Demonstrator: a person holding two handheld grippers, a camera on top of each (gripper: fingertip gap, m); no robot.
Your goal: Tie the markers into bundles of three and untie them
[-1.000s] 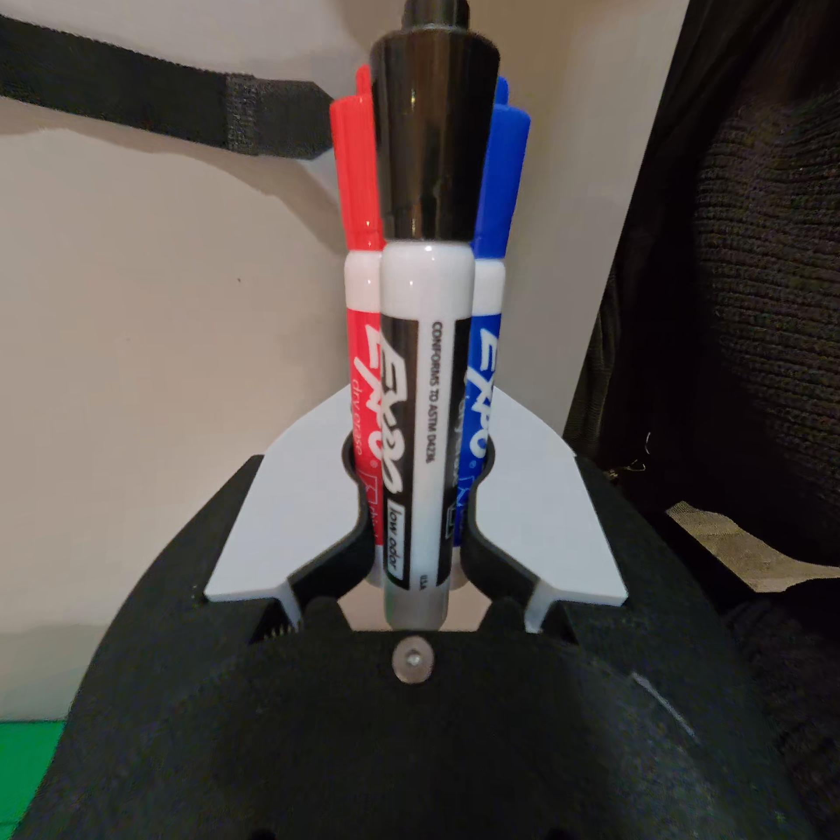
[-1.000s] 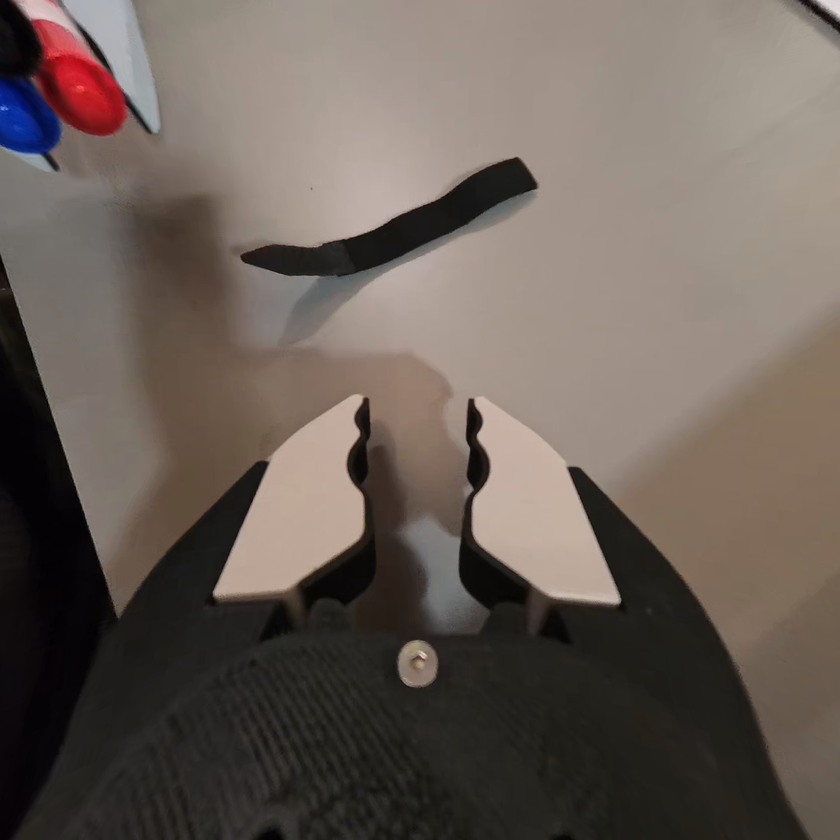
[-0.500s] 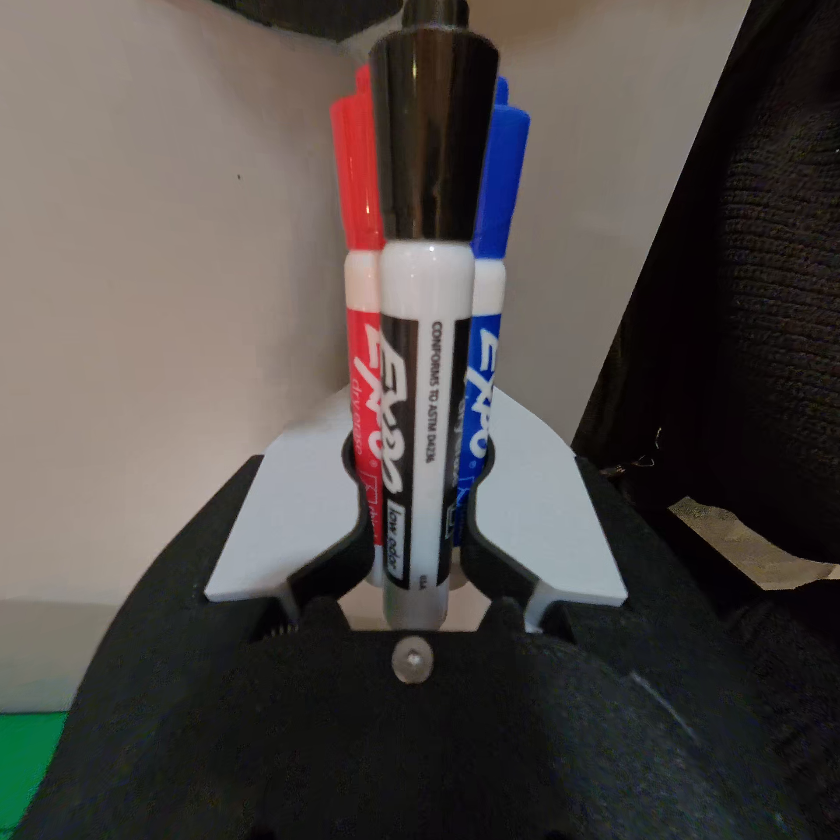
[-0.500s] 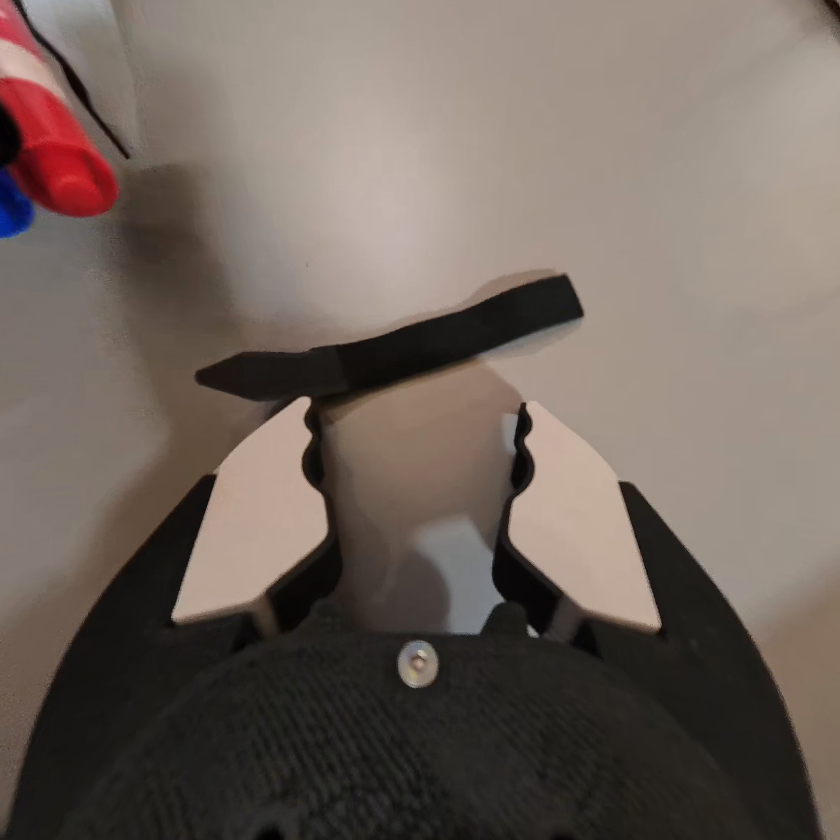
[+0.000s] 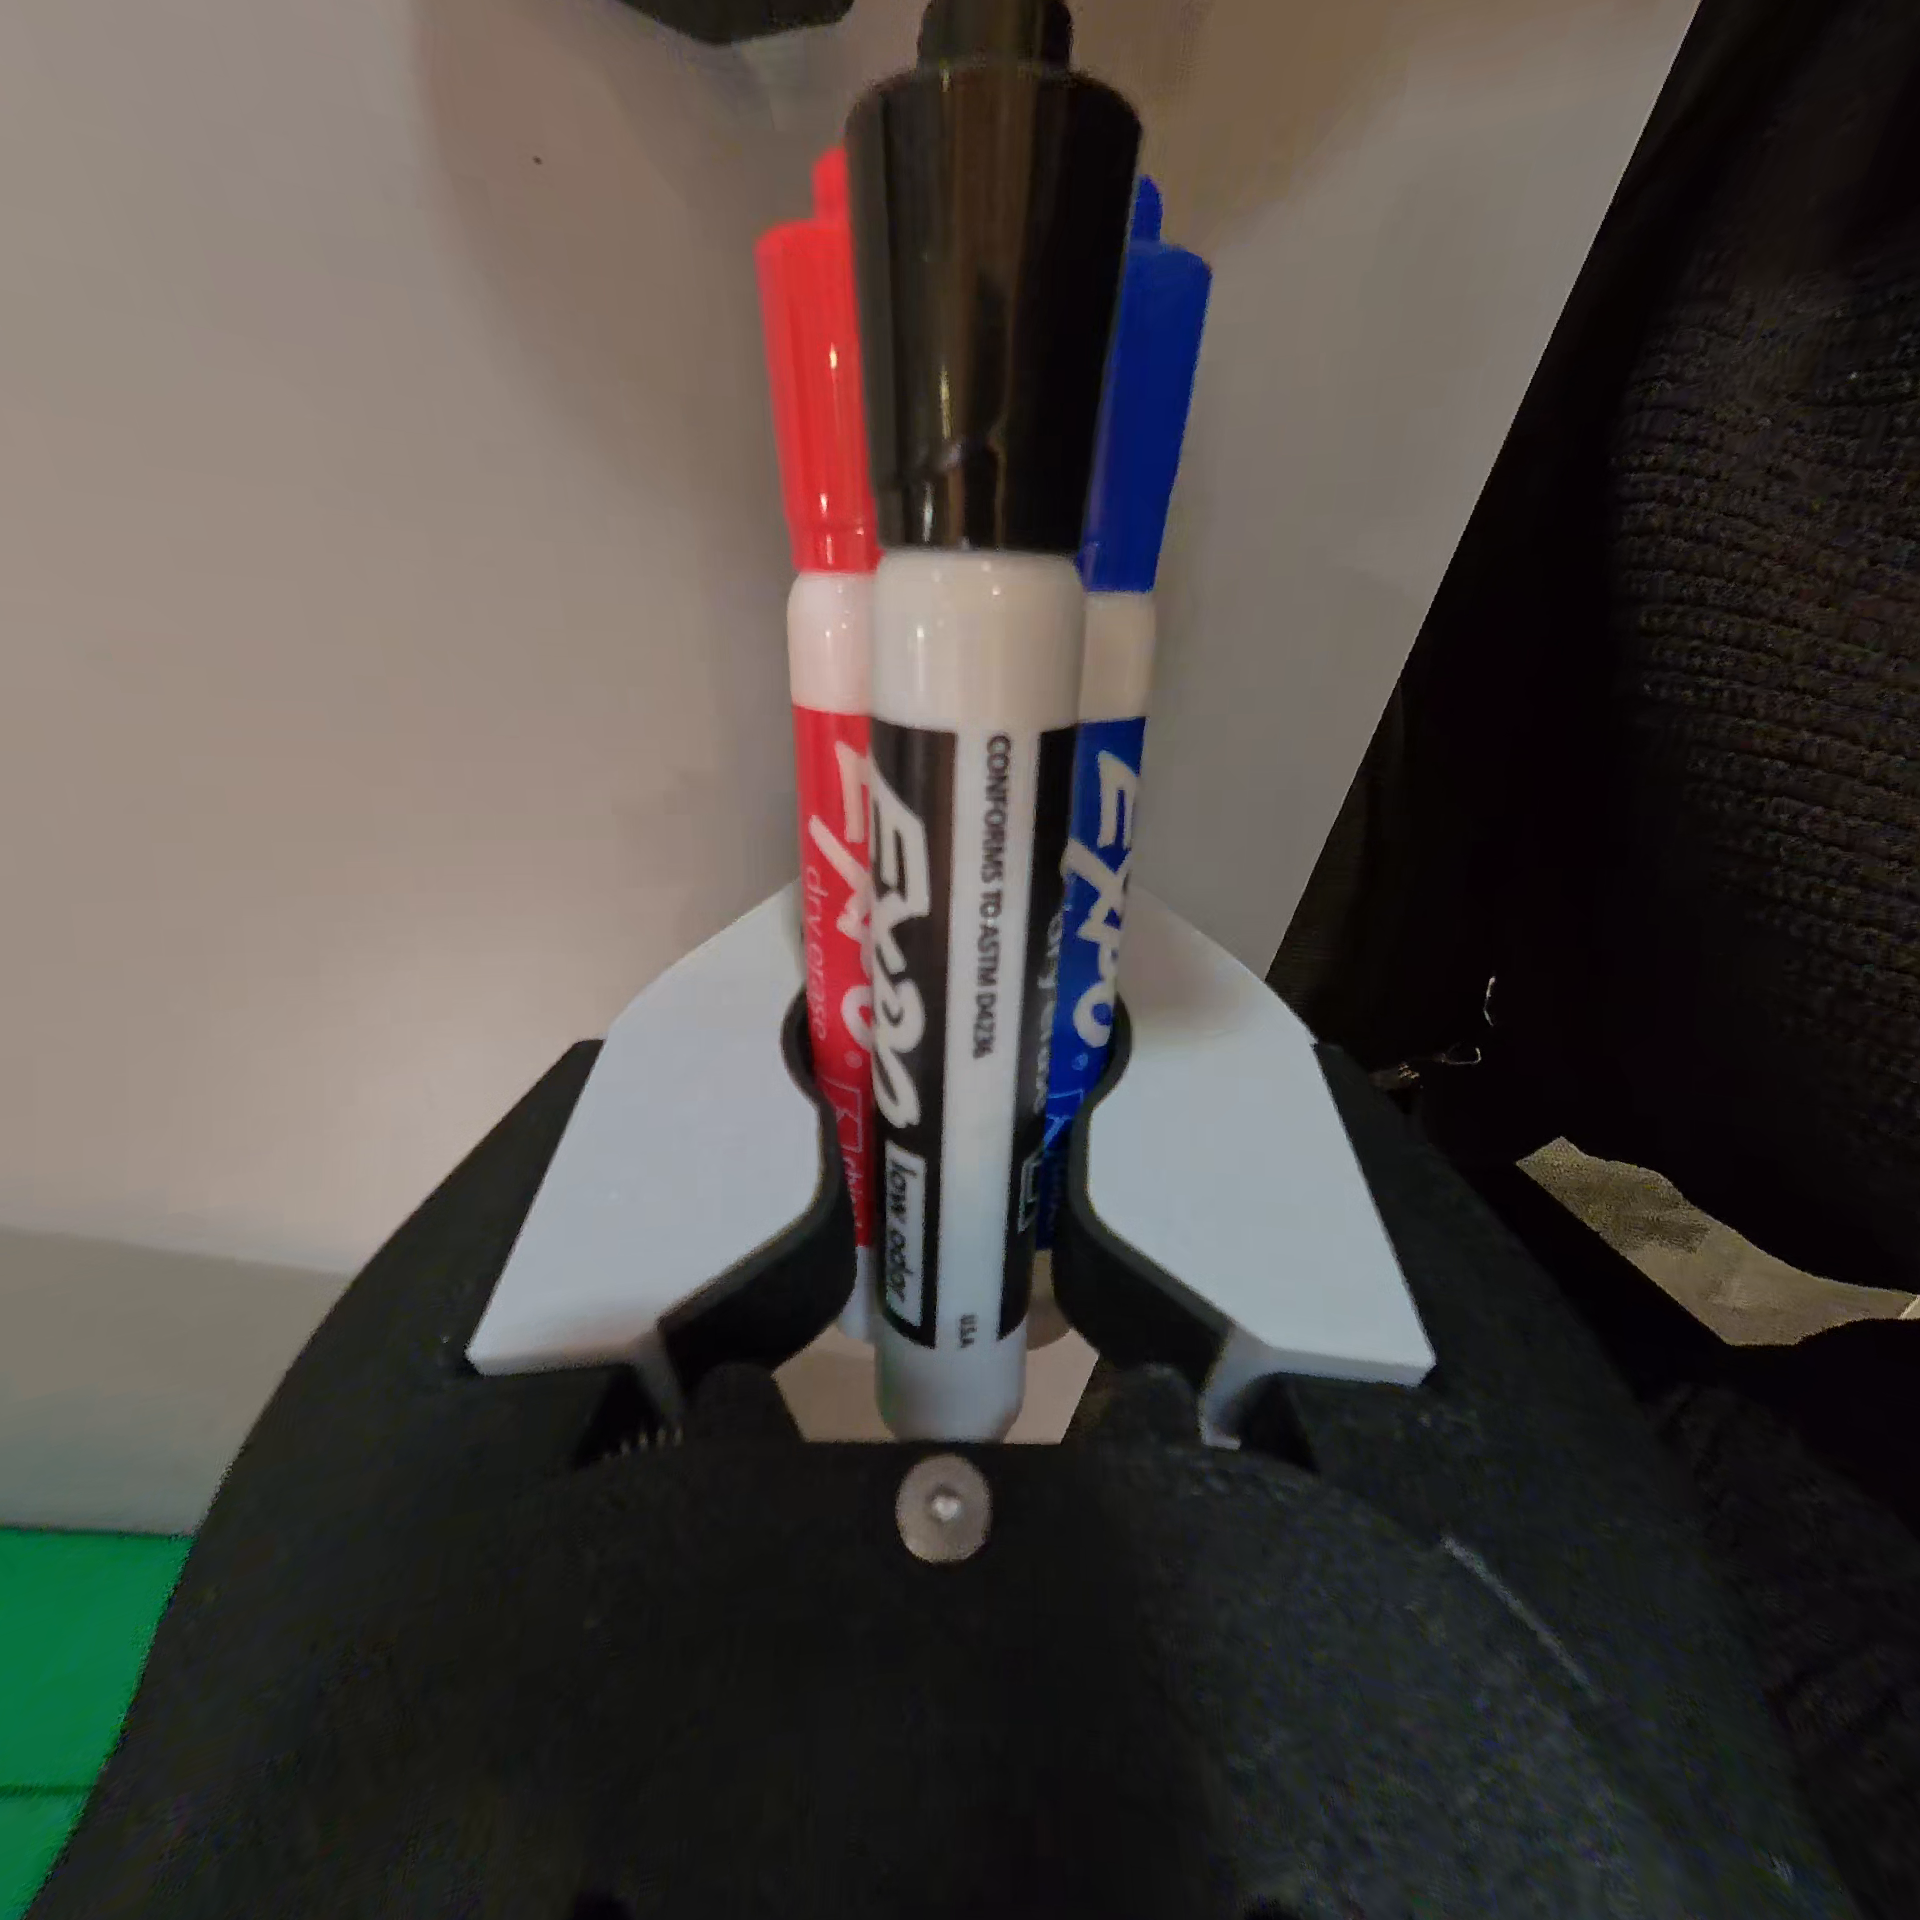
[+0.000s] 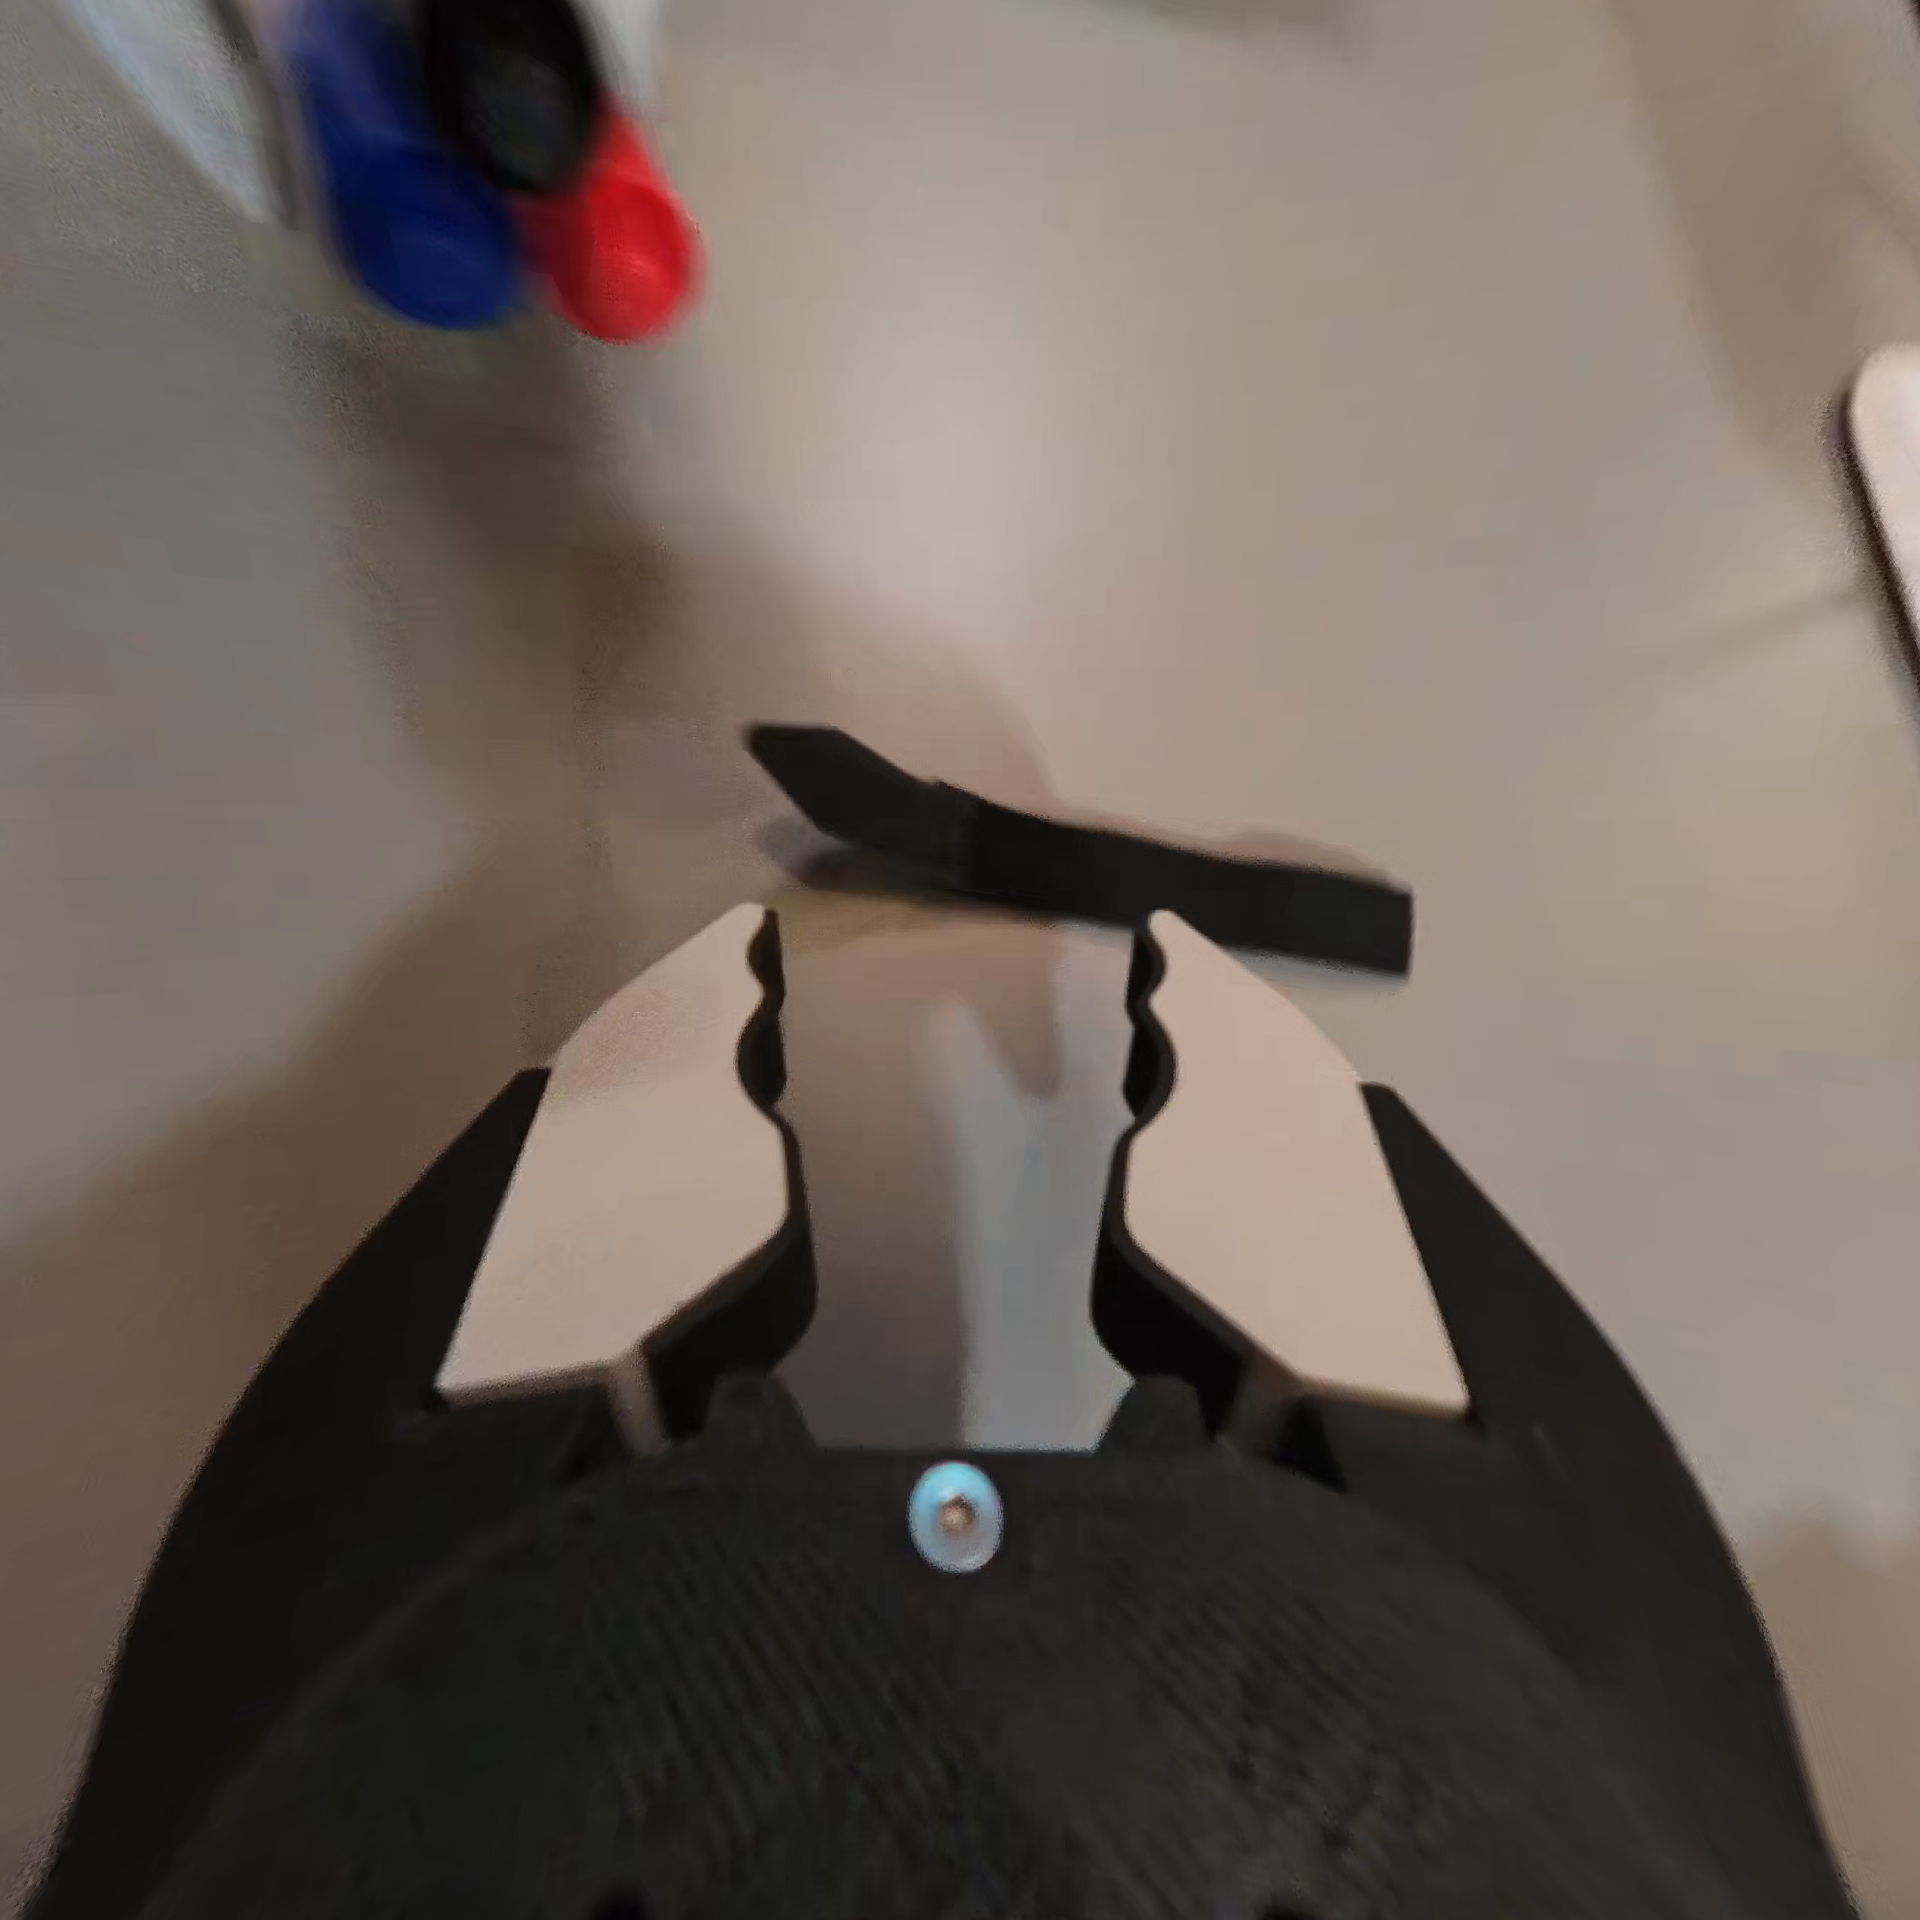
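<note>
My left gripper (image 5: 956, 997) is shut on three markers held side by side along its fingers: a black marker (image 5: 966, 935) in front, a red marker (image 5: 826, 644) on the left and a blue marker (image 5: 1127, 644) on the right, caps pointing away. No strap is around them. In the right wrist view their capped ends (image 6: 509, 197) show blurred at the upper left. My right gripper (image 6: 956, 925) is open and empty, its fingertips just short of a black strap (image 6: 1081, 852) that lies flat on the pale table (image 6: 1247, 520).
A person's dark knitted clothing (image 5: 1662, 727) fills the right side of the left wrist view. A green patch (image 5: 73, 1683) shows at that view's bottom left. A pale object's edge (image 6: 1886, 499) sits at the right of the right wrist view. One gripper's finger ends stand about 15 cm off the other's.
My right gripper has opened wider and closed in on the strap, turning so the strap now slants the other way. The markers have shifted inward in its view. The left grip is unchanged.
</note>
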